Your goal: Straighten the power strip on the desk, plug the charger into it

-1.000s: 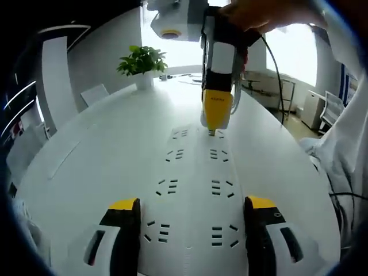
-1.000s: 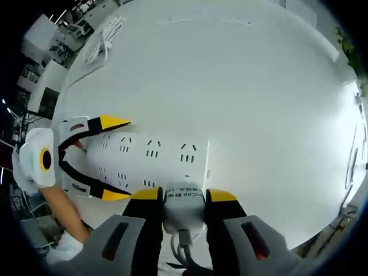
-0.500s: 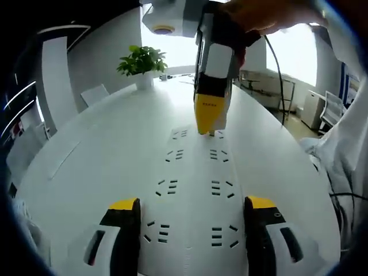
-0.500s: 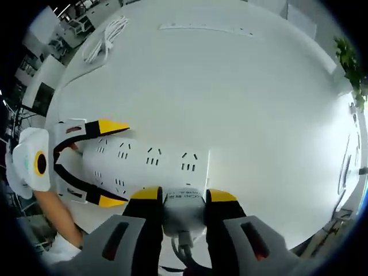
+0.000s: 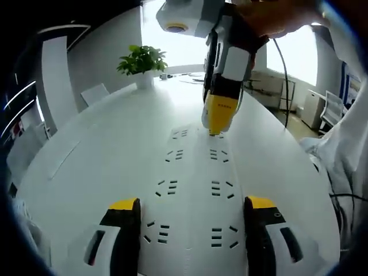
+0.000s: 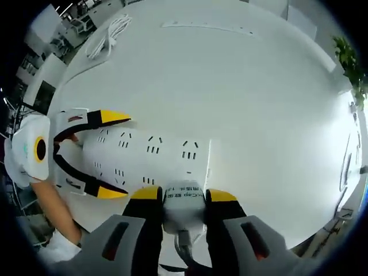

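White oval desk [image 6: 241,75] with potted plant [image 5: 142,62] at its far end: charger insertion under way.

Power strip [image 5: 192,190] lay flat, well in from the desk edges. Left gripper [image 5: 191,230] stood with jaws spread wide, straddling the strip's near end, apparently to brace it; whether they touched its sides could not be told. Right gripper [image 6: 183,202] had its jaws closed on the charger [image 6: 184,208], held plug-first over a socket at the strip's far end, probably so the prongs met the slots squarely. Coiled cable [image 6: 108,35] lay near the desk's edge.
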A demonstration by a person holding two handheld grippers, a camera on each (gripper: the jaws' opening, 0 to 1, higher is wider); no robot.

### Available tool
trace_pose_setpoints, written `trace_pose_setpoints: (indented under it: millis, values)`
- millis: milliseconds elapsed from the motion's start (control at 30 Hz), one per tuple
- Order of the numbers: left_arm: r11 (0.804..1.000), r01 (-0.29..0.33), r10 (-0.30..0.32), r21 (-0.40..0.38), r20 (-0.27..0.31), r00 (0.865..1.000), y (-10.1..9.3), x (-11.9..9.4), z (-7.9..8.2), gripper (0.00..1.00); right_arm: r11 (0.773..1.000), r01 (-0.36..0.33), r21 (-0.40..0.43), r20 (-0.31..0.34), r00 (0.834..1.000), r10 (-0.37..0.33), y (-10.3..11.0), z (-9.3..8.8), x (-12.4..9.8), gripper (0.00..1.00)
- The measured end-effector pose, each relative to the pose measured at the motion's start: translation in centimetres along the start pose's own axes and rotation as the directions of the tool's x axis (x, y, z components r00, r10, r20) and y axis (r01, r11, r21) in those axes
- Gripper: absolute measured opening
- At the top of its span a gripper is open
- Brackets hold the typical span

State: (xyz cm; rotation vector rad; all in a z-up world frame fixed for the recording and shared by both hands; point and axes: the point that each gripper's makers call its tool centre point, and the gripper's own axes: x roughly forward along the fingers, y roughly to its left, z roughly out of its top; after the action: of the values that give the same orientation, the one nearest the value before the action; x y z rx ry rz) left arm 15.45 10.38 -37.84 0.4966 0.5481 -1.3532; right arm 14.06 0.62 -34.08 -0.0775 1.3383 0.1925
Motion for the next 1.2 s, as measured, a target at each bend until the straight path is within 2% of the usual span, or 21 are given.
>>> trace_pose_setpoints:
  millis: [67, 200, 333, 500, 533, 733, 967, 1200]
  values:
    - [1.000, 0.000, 0.000, 0.000, 0.002, 1.000, 0.0, 0.0, 0.0, 0.74, 1.000, -0.004, -0.017, -0.011, 1.000, 0.004, 0.1, -0.1, 0.0, 0.27]
    - [1.000, -0.001, 0.001, 0.000, 0.002, 1.000, -0.1, -0.1, 0.1, 0.74, 0.999, -0.036, 0.009, -0.044, 0.998, 0.037, 0.2, -1.2, 0.1, 0.28]
    - [1.000, -0.001, 0.001, 0.001, 0.004, 1.000, -0.2, -0.1, 0.1, 0.74, 1.000, -0.019, -0.022, -0.068, 0.998, 0.018, 0.4, -1.6, 0.0, 0.28]
    - [1.000, 0.000, 0.000, 0.003, 0.006, 1.000, -0.3, -0.1, 0.2, 0.74, 1.000, -0.018, -0.010, -0.124, 0.992, 0.016, 0.4, -2.4, 0.2, 0.28]
    - [1.000, 0.000, 0.000, 0.003, 0.005, 1.000, -0.3, -0.1, 0.2, 0.75, 1.000, -0.024, 0.013, -0.138, 0.990, 0.026, 0.4, -2.6, 0.2, 0.28]
    - [1.000, -0.003, 0.003, 0.002, 0.007, 1.000, 0.2, -0.1, 0.1, 0.75, 1.000, -0.025, -0.013, -0.120, 0.993, 0.023, 0.4, -2.1, 0.1, 0.28]
    - [1.000, -0.002, 0.002, 0.006, 0.016, 1.000, 0.3, 0.0, 0.2, 0.75, 1.000, -0.024, -0.011, -0.172, 0.985, 0.022, 0.1, -1.2, 0.3, 0.28]
    - [1.000, 0.006, -0.007, 0.028, 0.025, 1.000, 0.6, 0.1, 0.4, 0.74, 1.000, -0.025, -0.004, -0.191, 0.981, 0.024, 0.1, -1.4, 0.2, 0.28]
